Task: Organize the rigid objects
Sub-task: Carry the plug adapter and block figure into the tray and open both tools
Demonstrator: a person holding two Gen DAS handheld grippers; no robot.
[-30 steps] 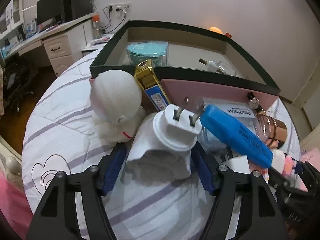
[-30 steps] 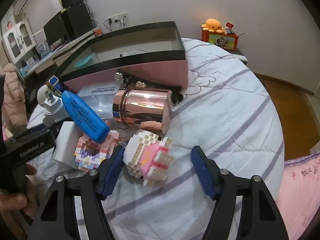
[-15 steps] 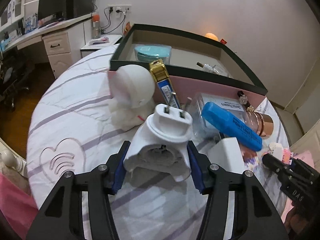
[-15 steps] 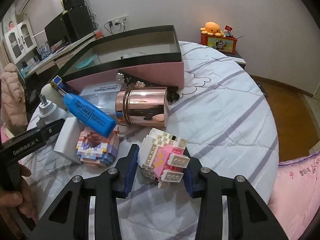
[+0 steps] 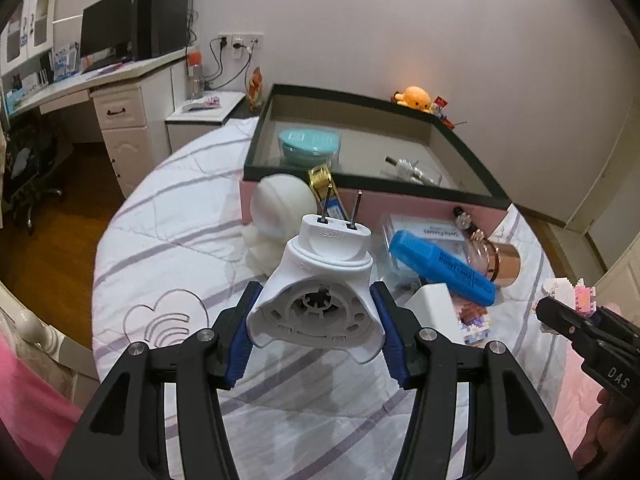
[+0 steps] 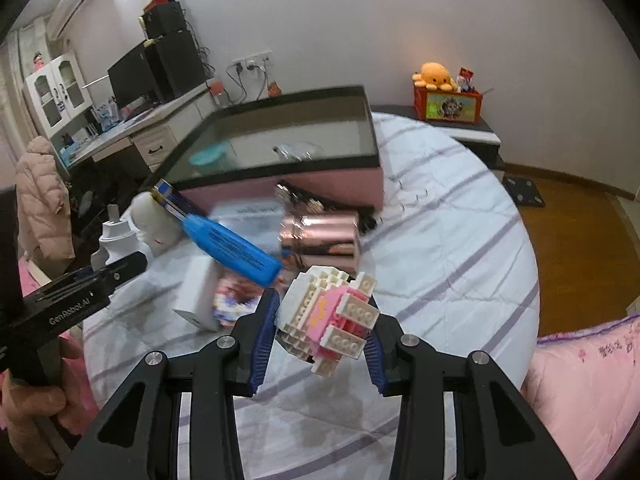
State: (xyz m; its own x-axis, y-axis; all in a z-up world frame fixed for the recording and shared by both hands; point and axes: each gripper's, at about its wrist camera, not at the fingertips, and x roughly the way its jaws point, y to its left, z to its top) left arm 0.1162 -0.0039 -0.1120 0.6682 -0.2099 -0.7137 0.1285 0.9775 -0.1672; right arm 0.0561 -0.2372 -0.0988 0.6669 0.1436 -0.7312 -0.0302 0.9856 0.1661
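Striped bed [image 5: 168, 216] carries the clutter; left tool [image 5: 316, 320] grips the white plug adapter [image 5: 320, 280], right tool [image 6: 320, 320] grips the brick figure [image 6: 332, 316], both lifted; next, carrying them into the pink box [image 5: 472, 156]

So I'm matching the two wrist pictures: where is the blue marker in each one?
Left wrist view: the blue marker lies right of centre, beside the copper tin.
Right wrist view: the marker lies left of centre, slanting down toward the tin.
Shared landmark: the pink box with the dark rim, behind the marker in both.
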